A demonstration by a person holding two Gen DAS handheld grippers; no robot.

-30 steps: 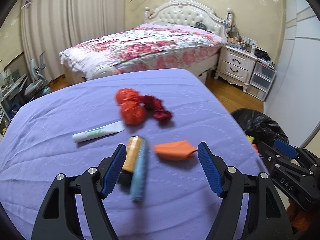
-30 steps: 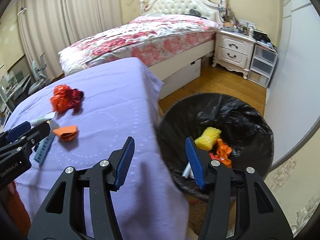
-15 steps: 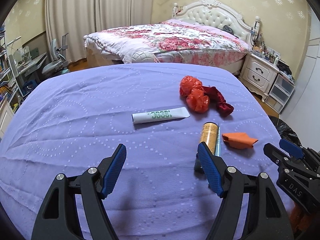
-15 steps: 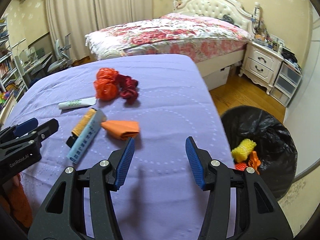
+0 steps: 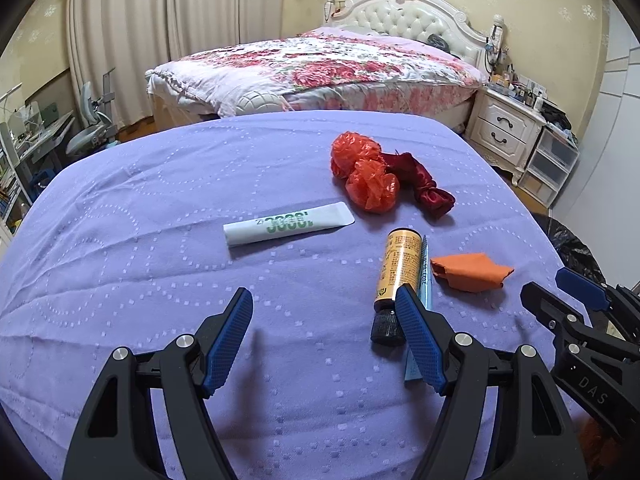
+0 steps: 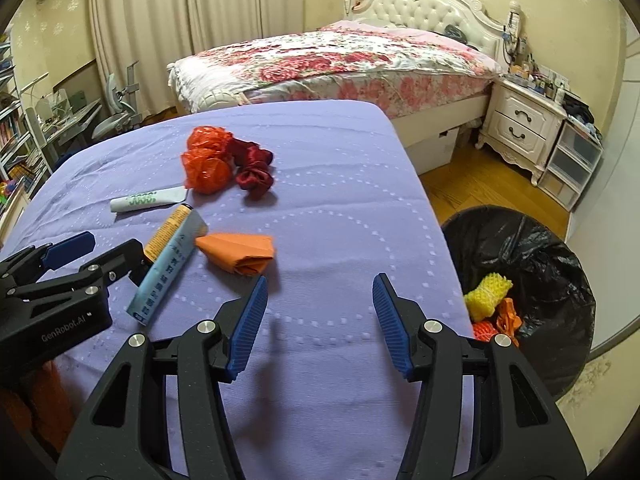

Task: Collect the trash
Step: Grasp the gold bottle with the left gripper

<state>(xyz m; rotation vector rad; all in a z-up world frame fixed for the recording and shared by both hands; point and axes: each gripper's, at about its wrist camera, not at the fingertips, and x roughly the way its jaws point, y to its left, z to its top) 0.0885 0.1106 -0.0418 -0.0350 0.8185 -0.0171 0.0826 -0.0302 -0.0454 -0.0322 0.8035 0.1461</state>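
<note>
While both claws hang open and empty over the purple cloth (image 5: 120,208), the left claw (image 5: 324,332) is at lower centre and the right claw (image 6: 316,316) likewise. Near the middle lie a white tube (image 5: 288,224), a yellow bottle (image 5: 396,272) and an orange paper (image 6: 240,254). I judge the paper light and soft, so pinch its folded middle. The bin (image 6: 532,264) waits at right.
</note>
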